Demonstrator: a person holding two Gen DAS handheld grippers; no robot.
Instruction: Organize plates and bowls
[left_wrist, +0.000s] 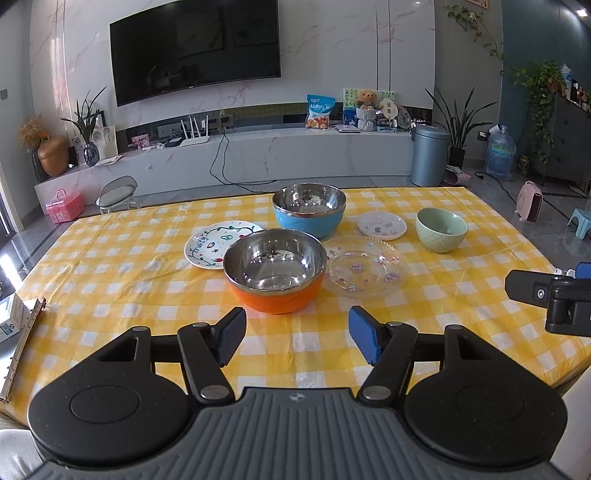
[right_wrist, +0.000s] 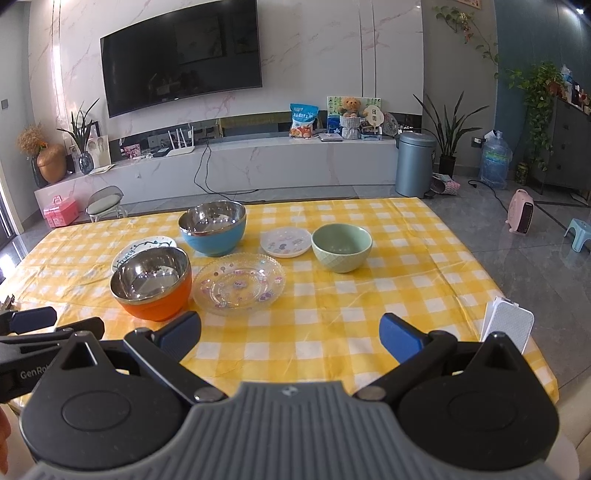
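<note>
A: So, how far along was the sorting at that point?

B: Hardly begun, by my reckoning. Every dish lay single on the yellow-checked bench; nothing was stacked. The orange bowl sat nearest the near edge, about midway along it, with the fruit-print plate just behind it toward the left edge, its rim tucked behind the bowl. Whether the two touched I could not tell from either view.

A: And the others?

B: The blue bowl stood behind the orange one, toward the far edge. The clear glass plate lay just beside the orange bowl on the side of the right edge, the small white plate beyond it, and the green bowl nearest the right edge of the lot.

A: What were the grippers doing?

B: Both hung over the near edge, pointed down at the dishes. The left gripper had its fingers spread wide with nothing between them; the right gripper likewise stood agape and empty.

A: So what was left?

B: All of it, I judged: three bowls to nest, three plates to pile. The orange bowl looked the handiest first pick.
</note>
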